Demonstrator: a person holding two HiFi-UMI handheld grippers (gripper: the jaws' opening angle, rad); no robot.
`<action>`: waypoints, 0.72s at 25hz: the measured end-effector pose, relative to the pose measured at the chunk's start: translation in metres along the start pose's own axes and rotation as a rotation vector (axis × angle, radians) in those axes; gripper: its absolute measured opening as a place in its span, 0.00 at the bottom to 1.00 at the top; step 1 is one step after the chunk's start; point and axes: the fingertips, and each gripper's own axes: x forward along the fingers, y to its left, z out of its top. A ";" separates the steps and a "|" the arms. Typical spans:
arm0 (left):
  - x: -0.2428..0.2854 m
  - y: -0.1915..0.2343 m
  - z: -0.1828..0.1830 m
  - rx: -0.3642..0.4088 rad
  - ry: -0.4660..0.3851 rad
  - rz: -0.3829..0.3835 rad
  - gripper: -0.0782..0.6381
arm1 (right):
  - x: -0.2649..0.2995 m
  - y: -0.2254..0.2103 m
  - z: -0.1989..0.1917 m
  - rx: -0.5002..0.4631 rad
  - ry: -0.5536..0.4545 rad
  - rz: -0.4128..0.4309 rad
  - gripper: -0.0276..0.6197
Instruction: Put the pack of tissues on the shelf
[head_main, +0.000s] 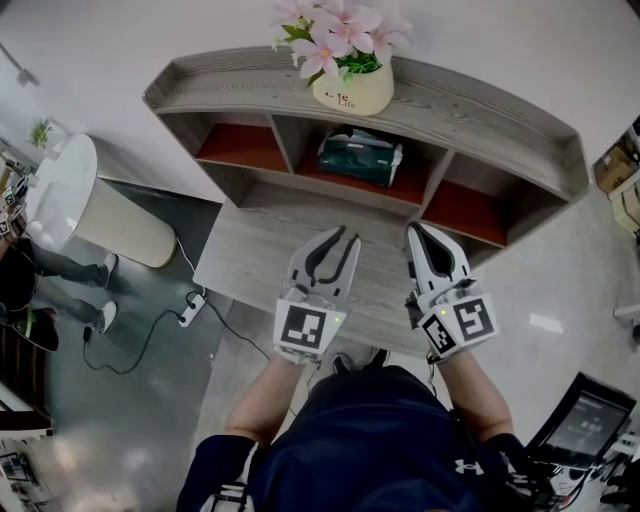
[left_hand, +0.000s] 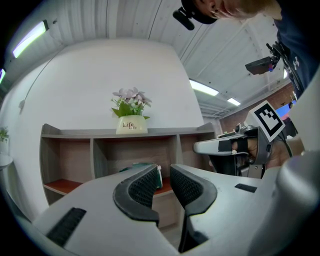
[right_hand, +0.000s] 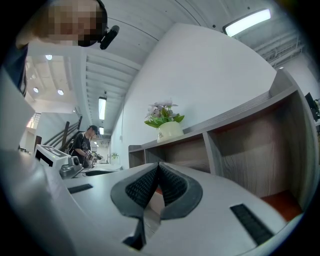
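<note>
Head view: pack lies in the middle bay of the shelf, at 12 o'clock from both grippers and well apart from them. Pot of flowers on the top board above it. Power strip on the floor at 9 o'clock shows in this view only. Right gripper view alone shows a person far off at 9 o'clock.

Left gripper and right gripper are held side by side before the shelf, both pointing to 12. Both jaw pairs are closed, with nothing between them.
</note>
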 end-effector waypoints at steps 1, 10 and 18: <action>-0.001 0.000 0.000 0.002 0.002 0.000 0.23 | 0.000 0.000 0.000 0.000 0.001 -0.001 0.06; -0.003 -0.003 -0.002 0.000 0.005 -0.004 0.23 | -0.003 -0.003 -0.002 0.006 0.005 -0.003 0.06; -0.002 -0.003 -0.003 0.000 0.001 0.013 0.23 | -0.005 -0.005 -0.003 0.007 0.007 0.000 0.06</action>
